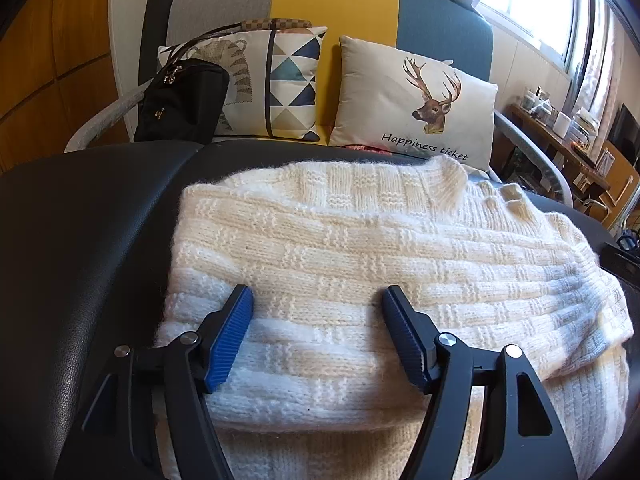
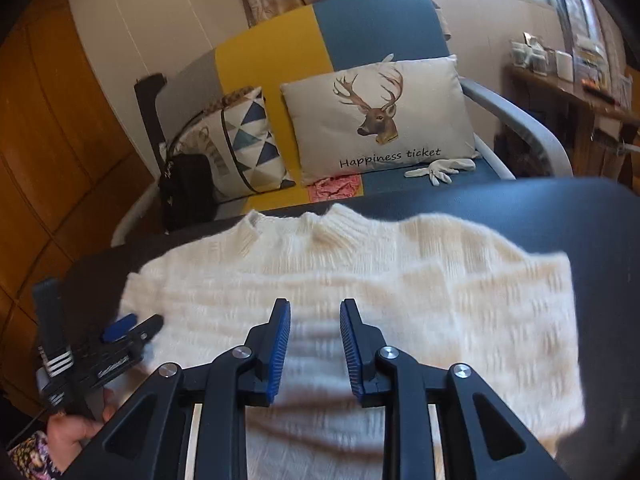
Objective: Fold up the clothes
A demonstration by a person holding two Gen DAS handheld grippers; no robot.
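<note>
A cream knitted sweater lies folded on a black leather surface, filling the centre and lower right of the left wrist view, with its ribbed collar toward the top edge in the right wrist view. The left gripper hangs over the sweater's near part with its blue-padded jaws spread wide and nothing pinched between them; the knit lies under them. The right gripper hovers over the middle of the sweater with its jaws a narrow gap apart, empty; that view is blurred. At the lower left of the right wrist view a hand holds the other gripper at the sweater's left edge. Beyond the black surface stands a sofa in grey, yellow and blue panels, bearing a deer cushion lettered "Happiness ticket", a triangle-patterned cushion, a black bag, a white glove and a pink crumpled cloth. A cluttered wooden shelf stands at the right below a bright window.
</note>
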